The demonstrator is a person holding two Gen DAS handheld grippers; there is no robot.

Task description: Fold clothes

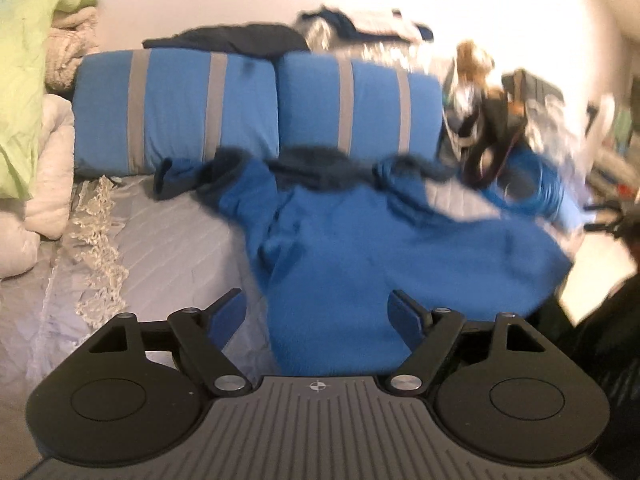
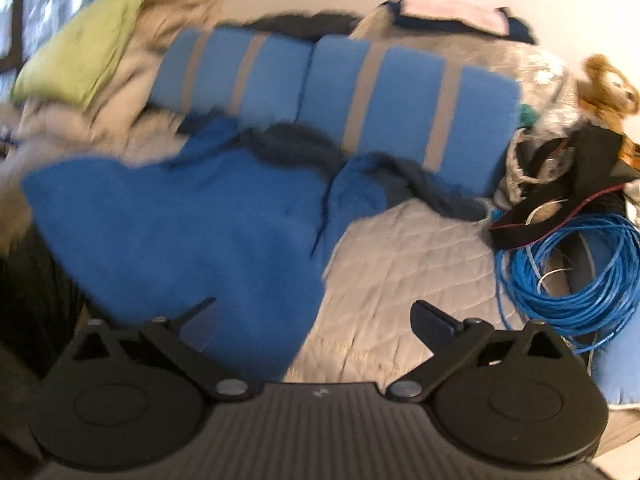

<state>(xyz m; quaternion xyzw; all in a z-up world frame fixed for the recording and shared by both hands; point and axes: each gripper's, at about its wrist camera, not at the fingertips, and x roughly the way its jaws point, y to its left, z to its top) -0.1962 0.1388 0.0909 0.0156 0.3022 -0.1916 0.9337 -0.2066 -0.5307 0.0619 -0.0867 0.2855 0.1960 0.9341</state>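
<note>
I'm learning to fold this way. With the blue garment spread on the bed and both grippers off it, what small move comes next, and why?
Probably bring the right gripper to the blue garment at its crumpled right edge and pinch it. Both grippers, the left gripper too, are open and empty, and that side lies bunched.

Fuzzy matt blue fleece garment [image 1: 360,248] on quilted grey bedspread [image 2: 400,248]; glossy blue cable coil [image 2: 568,276]
</note>
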